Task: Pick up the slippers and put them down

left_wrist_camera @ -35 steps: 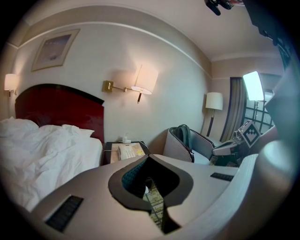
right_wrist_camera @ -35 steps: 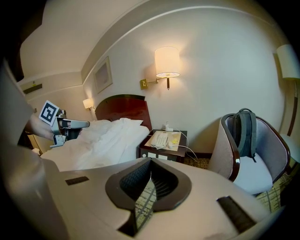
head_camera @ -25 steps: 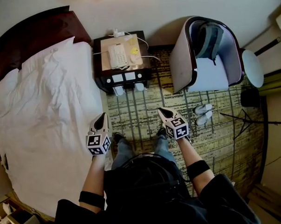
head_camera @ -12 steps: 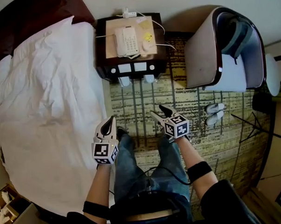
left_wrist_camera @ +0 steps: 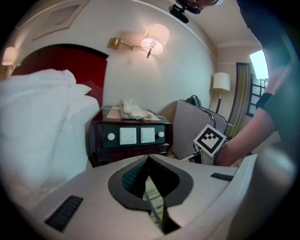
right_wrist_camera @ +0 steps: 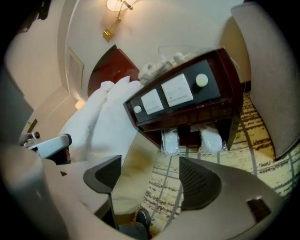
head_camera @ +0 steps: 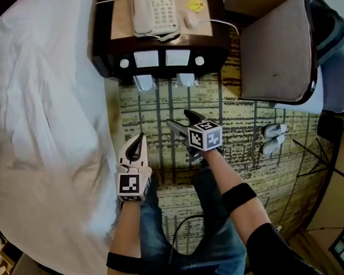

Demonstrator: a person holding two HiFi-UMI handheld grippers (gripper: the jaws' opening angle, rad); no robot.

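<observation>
**Lying half under the nightstand: two wrapped slippers, not gripped**

Slippers: two, white, soft-looking, each in a clear glossy wrapper. They lie flat on the carpet, side by side and parallel with a gap between them. Their rounded ends poke out from under the nightstand and the rest is tucked into shadow. In the head view each long axis runs up and down the picture, with the exposed ends pointing toward the person.

Right gripper: released, and its jaws have just been opening. The ribbed dark pads stand wide apart and press on nothing. In the gap show only carpet and the toe of a dark shoe. It is aimed at the slippers and well apart from them.

Left gripper: clenched, with the jaw tips meeting and nothing between them. It hangs beside the bed's edge, farther from the slippers than the right one.

Carpet: yellowish, flat pile, crossed by dark streaky lines.

Nightstand: dark polished wood and boxy. The front carries two white square switch plates flanked by two round knobs. One white telephone sits on top.

Bed: rumpled white duvet, to the left in the head view.

Armchair: one, grey-beige with a curved shell and dark trim, to the right. Two more pieces of pale footwear lie on the carpet near its foot.
</observation>
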